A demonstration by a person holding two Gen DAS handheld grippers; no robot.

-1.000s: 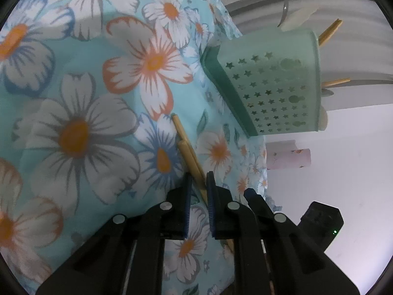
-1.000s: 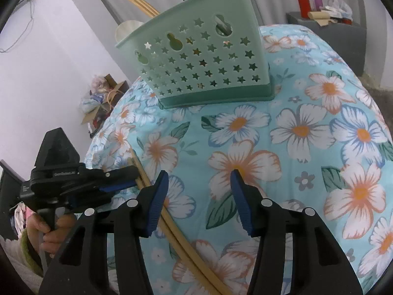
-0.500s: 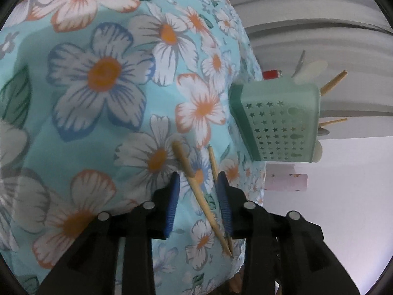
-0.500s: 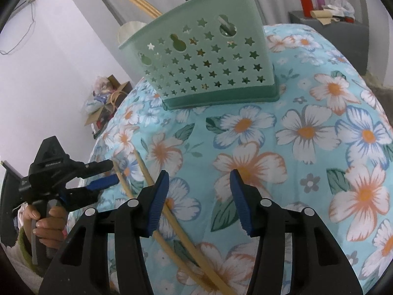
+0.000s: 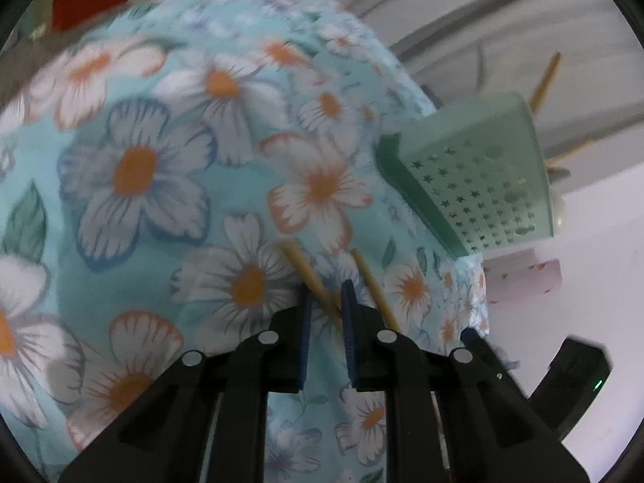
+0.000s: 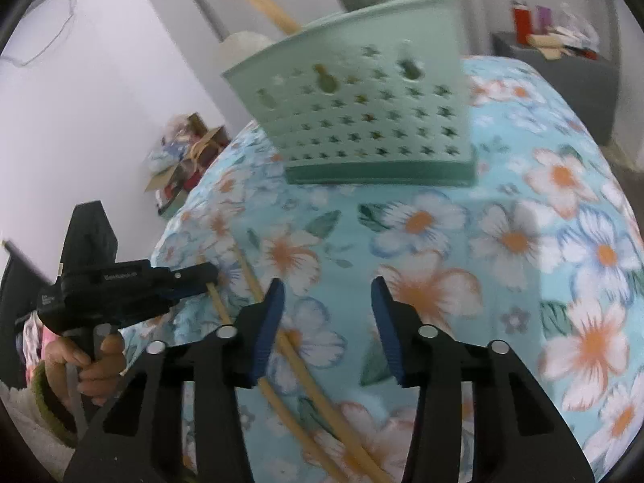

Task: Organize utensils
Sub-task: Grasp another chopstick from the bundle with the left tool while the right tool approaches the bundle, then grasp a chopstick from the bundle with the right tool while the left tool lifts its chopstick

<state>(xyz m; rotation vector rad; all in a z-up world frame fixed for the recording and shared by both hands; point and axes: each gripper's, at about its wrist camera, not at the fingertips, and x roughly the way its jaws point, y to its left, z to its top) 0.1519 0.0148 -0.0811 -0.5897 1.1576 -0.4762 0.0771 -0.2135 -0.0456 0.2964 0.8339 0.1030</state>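
Two wooden chopsticks lie on the floral tablecloth [image 5: 141, 169], splayed apart. One chopstick [image 5: 310, 277] runs slantwise between the blue pads of my left gripper [image 5: 326, 294], whose jaws are closing with a gap still showing beside the stick. The other chopstick [image 5: 374, 290] lies just right of that gripper. In the right wrist view the left gripper [image 6: 201, 277] sits at the first chopstick's [image 6: 219, 306] far end. My right gripper [image 6: 326, 314] hovers with jaws closing on nothing but cloth; the second chopstick [image 6: 249, 277] passes under its left finger. The green star-holed basket [image 6: 362, 120] [image 5: 483, 185] stands behind, holding spoons and chopsticks.
A person's hand [image 6: 92, 366] holds the left gripper's handle past the table's left edge. A cardboard box of clutter [image 6: 185, 161] sits on the floor beyond. A grey cabinet with bottles [image 6: 563, 64] stands at the back right. A pink roll [image 5: 523, 277] lies below the table edge.
The left jaws opened wide, then narrowed around one chopstick as that gripper pulled back. The two chopsticks have spread apart. The right jaws narrowed a little; that gripper stayed put.
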